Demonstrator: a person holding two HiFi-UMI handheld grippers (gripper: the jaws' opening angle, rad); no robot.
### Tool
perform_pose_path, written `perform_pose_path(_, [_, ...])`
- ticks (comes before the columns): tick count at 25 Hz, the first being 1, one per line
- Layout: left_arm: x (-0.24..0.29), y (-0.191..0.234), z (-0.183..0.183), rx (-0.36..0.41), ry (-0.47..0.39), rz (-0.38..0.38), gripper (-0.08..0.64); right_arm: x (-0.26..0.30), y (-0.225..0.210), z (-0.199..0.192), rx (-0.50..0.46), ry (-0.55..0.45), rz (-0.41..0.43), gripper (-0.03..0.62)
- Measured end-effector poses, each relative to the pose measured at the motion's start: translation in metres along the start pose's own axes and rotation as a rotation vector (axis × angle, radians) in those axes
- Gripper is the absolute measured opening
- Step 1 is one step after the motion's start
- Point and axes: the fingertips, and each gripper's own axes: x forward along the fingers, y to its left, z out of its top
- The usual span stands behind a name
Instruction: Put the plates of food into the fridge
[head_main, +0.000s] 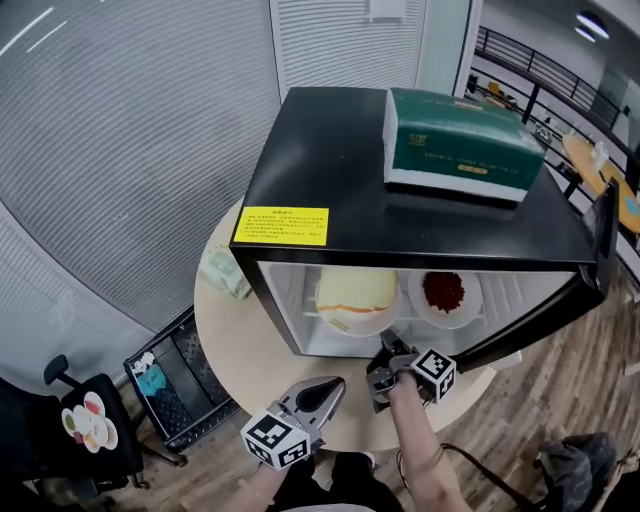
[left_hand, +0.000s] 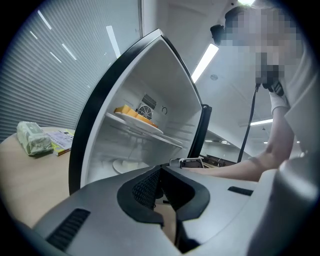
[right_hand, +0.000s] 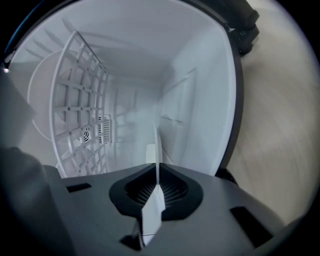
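Black mini fridge (head_main: 330, 160): rect. yellow sticker (head_main: 281, 225) on its top, front-left corner, w/ lines of black print, too small to read. Dark green cardboard tissue box (head_main: 460, 145) on fridge top, back right: gold logo + wording, not legible. Thin booklet (left_hand: 62, 141) left of fridge: print unreadable.

Your head view looks steeply down on the fridge (head_main: 330, 160) and the round table (head_main: 235, 340). Your left gripper view faces the fridge's open front, level, from the tabletop's near edge. Your right gripper view, rolled sideways, sits close at the opening. All three share the white interior.
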Motion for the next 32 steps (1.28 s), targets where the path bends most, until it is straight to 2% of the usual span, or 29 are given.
perform_pose_path(6, [-0.008, 0.008, 0.003, -0.02, -0.014, 0.02, 0.005, 0.017, 0.002, 0.004, 0.01, -0.023, -0.06, 0.018])
perform_pose_path(9, [-0.011, 0.009, 0.004, -0.035, -0.022, 0.023, 0.005, 0.022, 0.008, 0.007, -0.056, -0.047, -0.111, 0.018])
perform_pose_path(11, [-0.013, 0.008, 0.005, -0.037, -0.025, 0.016, 0.005, 0.023, 0.014, 0.009, -0.185, -0.059, -0.154, 0.02])
perform_pose_path(13, [-0.014, 0.008, 0.006, -0.037, -0.026, 0.01, 0.005, 0.023, 0.018, 0.009, -0.37, -0.051, -0.213, 0.048])
perform_pose_path(16, [-0.015, 0.008, 0.007, -0.038, -0.028, 0.001, 0.005, 0.02, 0.016, 0.008, -0.622, -0.024, -0.314, 0.139])
perform_pose_path(19, [-0.015, 0.009, 0.009, -0.039, -0.032, -0.006, 0.005, 0.015, 0.014, 0.004, -0.733, 0.001, -0.357, 0.192])
perform_pose_path(23, [-0.014, 0.006, 0.006, -0.035, -0.02, -0.023, 0.005, 0.004, 0.006, 0.002, -0.874, 0.031, -0.415, 0.223])
perform_pose_path(25, [-0.012, 0.004, 0.004, -0.033, -0.016, -0.031, 0.005, -0.003, 0.009, -0.001, -0.942, 0.046, -0.406, 0.225])
perform_pose_path(28, [-0.011, -0.003, 0.001, -0.03, -0.013, -0.04, 0.005, -0.027, 0.017, -0.006, -0.989, 0.021, -0.334, 0.225])
perform_pose_path(32, [-0.005, -0.013, -0.007, -0.01, 0.014, -0.06, 0.005, -0.07, 0.027, -0.022, -0.945, -0.021, -0.163, 0.224])
